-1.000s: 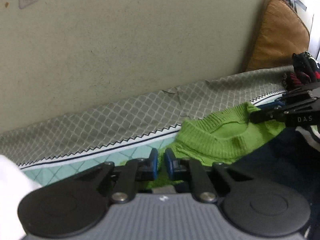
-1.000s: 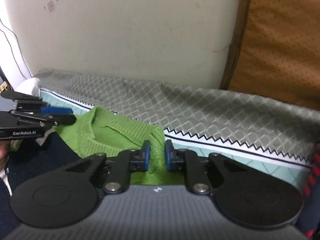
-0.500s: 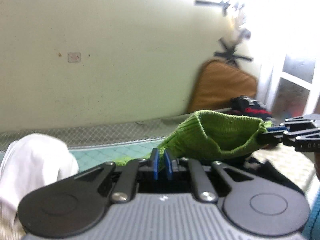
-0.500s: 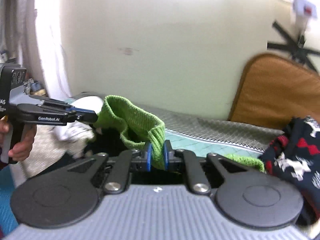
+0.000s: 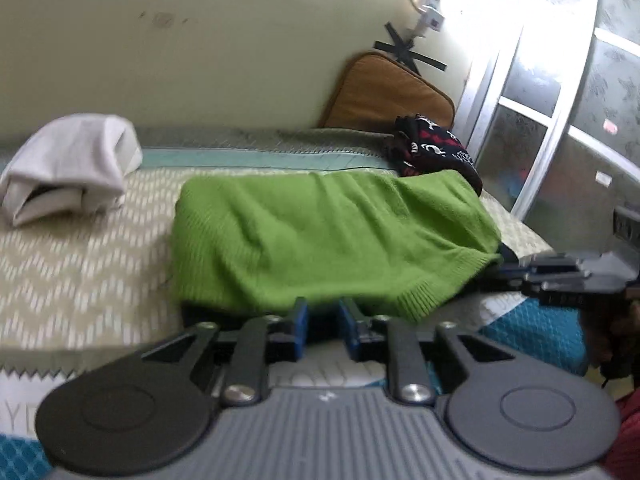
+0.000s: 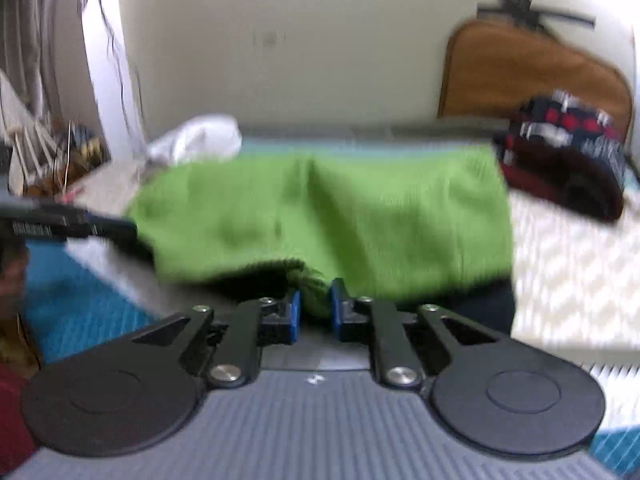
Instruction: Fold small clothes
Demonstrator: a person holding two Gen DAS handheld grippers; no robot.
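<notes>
Green sweater (image 5: 332,236) lies folded over on the bed (image 5: 80,264), dark cloth under its near edge; white bundle (image 5: 68,168) to its left, dark patterned garment (image 5: 436,148) at its far right corner, brown cushion (image 5: 384,96) vs. the wall behind.

Left view: left gripper (image 5: 323,322) has just been opening, jaws a narrow gap apart, nothing green betw. them; sweater hem sits just past the tips. Right gripper (image 5: 516,276) comes in from the right edge w/ its tip at the sweater's near right corner; can't tell from here if it pinches. This view alone shows the window frame (image 5: 532,120) at right and the sweater's wrinkles sharp.

Right view, blurred: right gripper (image 6: 314,312) jaws have just been opening too, a narrow gap, w/ a bunch of green hem betw. the blue pads (image 6: 295,312); pads look clear of it, though blur makes that unsure. Left gripper (image 6: 120,226) enters from the left at the sweater's left edge. Only here: clutter (image 6: 60,152) by the wall at far left.
</notes>
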